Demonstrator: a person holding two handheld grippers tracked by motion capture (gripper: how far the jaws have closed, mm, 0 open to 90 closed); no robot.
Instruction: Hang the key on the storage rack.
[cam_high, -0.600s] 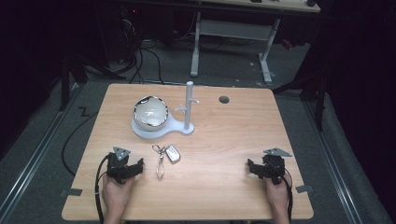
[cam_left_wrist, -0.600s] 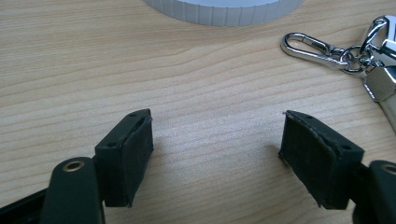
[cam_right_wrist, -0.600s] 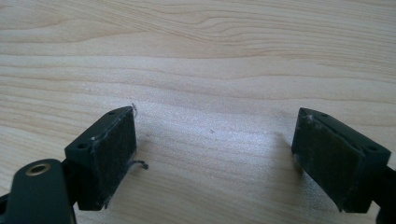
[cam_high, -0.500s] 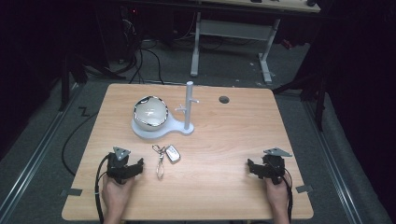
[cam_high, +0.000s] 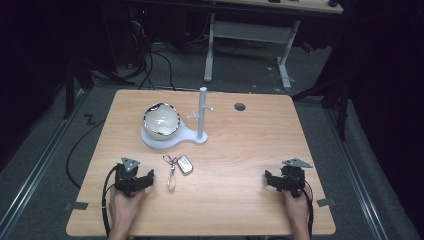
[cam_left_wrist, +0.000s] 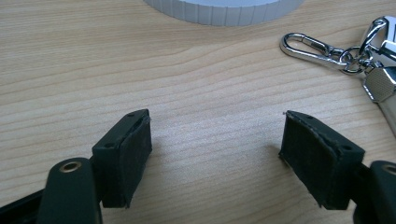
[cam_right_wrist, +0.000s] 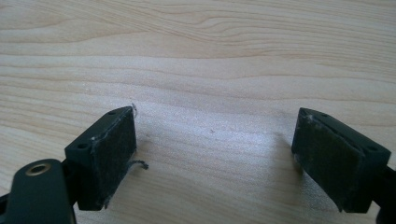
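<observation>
High view shows my left gripper (cam_high: 142, 180) resting on the wooden table (cam_high: 240, 150) near its front left corner, and my right gripper (cam_high: 274, 181) resting near the front right corner, the two well apart. Each of them sits in one of my hands, with my forearms coming in over the front edge.

Between them, but much closer to my left gripper, lies the key fob (cam_high: 184, 164) with its keyring and a metal clip (cam_high: 171, 176) trailing toward the front edge. It rests flat on the wood, just beside my left gripper and not touching it. Behind it, toward the middle of the table's left half, stands a white stand (cam_high: 202, 114) with an upright post and short pegs, and on its round base sits a shiny bowl (cam_high: 161, 120). A dark round hole (cam_high: 240, 106) sits near the back edge.

Left gripper view has my jaws spread wide over bare wood, nothing between them; the silver clip (cam_left_wrist: 310, 45) and the fob's edge lie ahead at the upper right, with the stand's white base (cam_left_wrist: 224, 9) at the top.

Right gripper view also has my jaws gaping apart, with plain wood grain between them.
</observation>
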